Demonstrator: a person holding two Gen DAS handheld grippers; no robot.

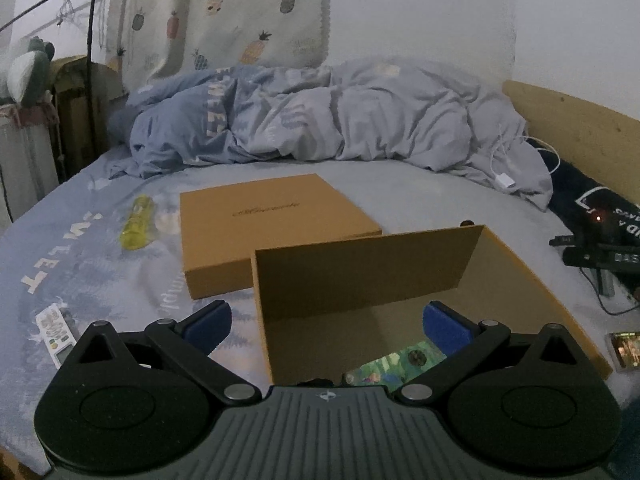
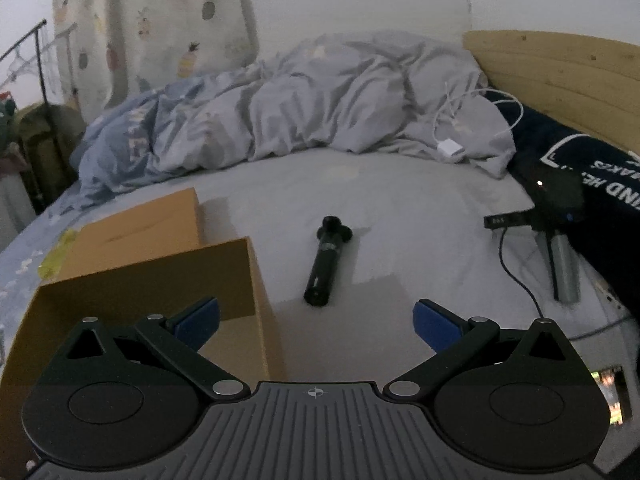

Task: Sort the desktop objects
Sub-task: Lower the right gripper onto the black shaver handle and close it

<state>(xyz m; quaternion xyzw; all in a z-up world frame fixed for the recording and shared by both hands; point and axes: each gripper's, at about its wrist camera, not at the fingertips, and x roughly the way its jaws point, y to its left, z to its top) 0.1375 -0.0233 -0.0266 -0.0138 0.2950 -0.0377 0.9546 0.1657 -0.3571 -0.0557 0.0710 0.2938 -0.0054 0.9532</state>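
An open brown cardboard box (image 1: 520, 280) lies on the bed, with a colourful card (image 1: 396, 364) on its floor. My left gripper (image 1: 326, 326) is open and empty, straddling the box's left wall. The box lid (image 1: 272, 220) lies behind it. A yellow object (image 1: 138, 222) and a white remote (image 1: 56, 334) lie to the left. In the right wrist view the box (image 2: 160, 280) is at the left. A black cylindrical tool (image 2: 326, 260) lies on the sheet ahead of my right gripper (image 2: 316, 320), which is open and empty.
A crumpled blue duvet (image 1: 320, 116) fills the back of the bed. A white cable and adapter (image 2: 450, 146), a dark garment (image 2: 580, 168), a black device with cable (image 2: 556, 204) and a small lit screen (image 2: 612, 390) lie at the right. A wooden headboard (image 2: 560, 72) borders the right.
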